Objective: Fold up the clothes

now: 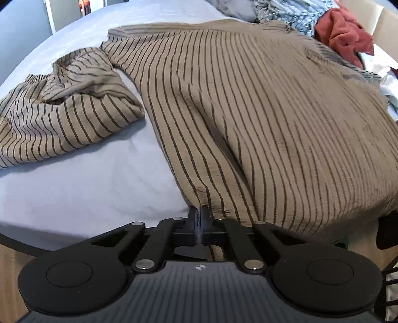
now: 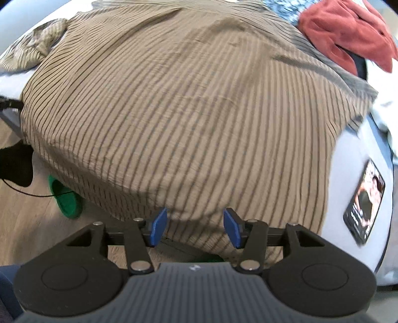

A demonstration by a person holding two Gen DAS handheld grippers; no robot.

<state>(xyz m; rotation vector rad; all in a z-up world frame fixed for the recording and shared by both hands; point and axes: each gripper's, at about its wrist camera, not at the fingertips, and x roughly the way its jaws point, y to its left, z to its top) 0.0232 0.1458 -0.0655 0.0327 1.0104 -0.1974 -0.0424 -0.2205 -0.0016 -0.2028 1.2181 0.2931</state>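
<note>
A tan shirt with thin dark stripes (image 1: pixel 261 124) lies spread over a white bed (image 1: pixel 74 179), its near hem hanging over the bed's edge. One sleeve (image 1: pixel 64 109) lies crumpled to the left. My left gripper (image 1: pixel 199 218) is shut on the shirt's near hem at its left corner. In the right wrist view the same shirt (image 2: pixel 186 111) fills the frame. My right gripper (image 2: pixel 195 227) is open, its blue pads (image 2: pixel 159 227) either side of the hanging hem, with the cloth between them and not pinched.
A pile of other clothes lies at the far right: a rust-red garment (image 2: pixel 348 32) and a blue-white one (image 1: pixel 293 12). A phone (image 2: pixel 364 203) lies on the bed at the right. A green object (image 2: pixel 66 201) sits on the wooden floor (image 2: pixel 24 223) below the hem.
</note>
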